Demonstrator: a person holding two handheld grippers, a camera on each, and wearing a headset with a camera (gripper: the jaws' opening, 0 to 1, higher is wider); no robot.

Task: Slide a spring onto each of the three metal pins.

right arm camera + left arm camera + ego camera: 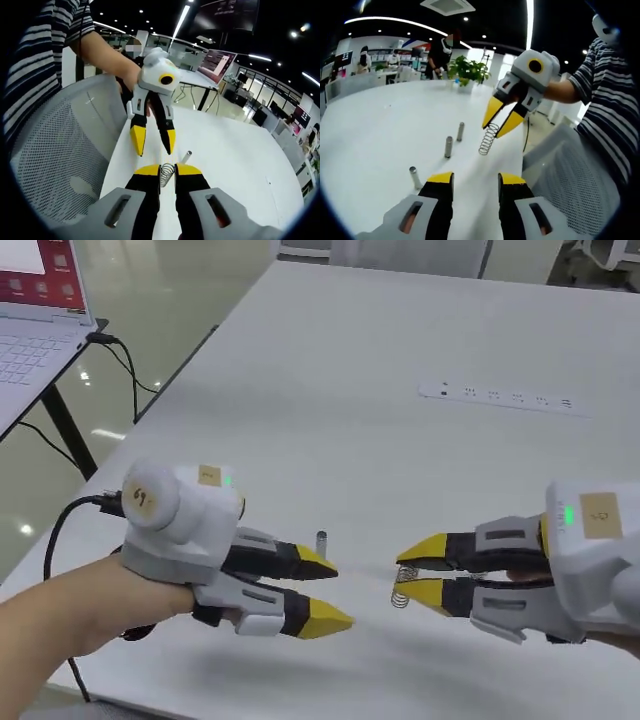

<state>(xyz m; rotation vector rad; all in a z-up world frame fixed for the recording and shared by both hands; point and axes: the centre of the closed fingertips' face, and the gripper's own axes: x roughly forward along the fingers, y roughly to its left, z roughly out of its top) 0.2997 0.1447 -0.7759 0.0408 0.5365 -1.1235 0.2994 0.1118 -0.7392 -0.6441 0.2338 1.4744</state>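
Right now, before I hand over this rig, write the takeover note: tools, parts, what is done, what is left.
Left tool: open, holding nothing, held over the white table, facing the right tool.
Right tool: shut on one spring, which hangs from its tips.
Pins: three stand upright in a row on the table, as seen from the left tool: nearest pin, middle pin, farthest pin. All are bare.
Done: spring picked up; none seated.
Left: a spring on each of the three pins.
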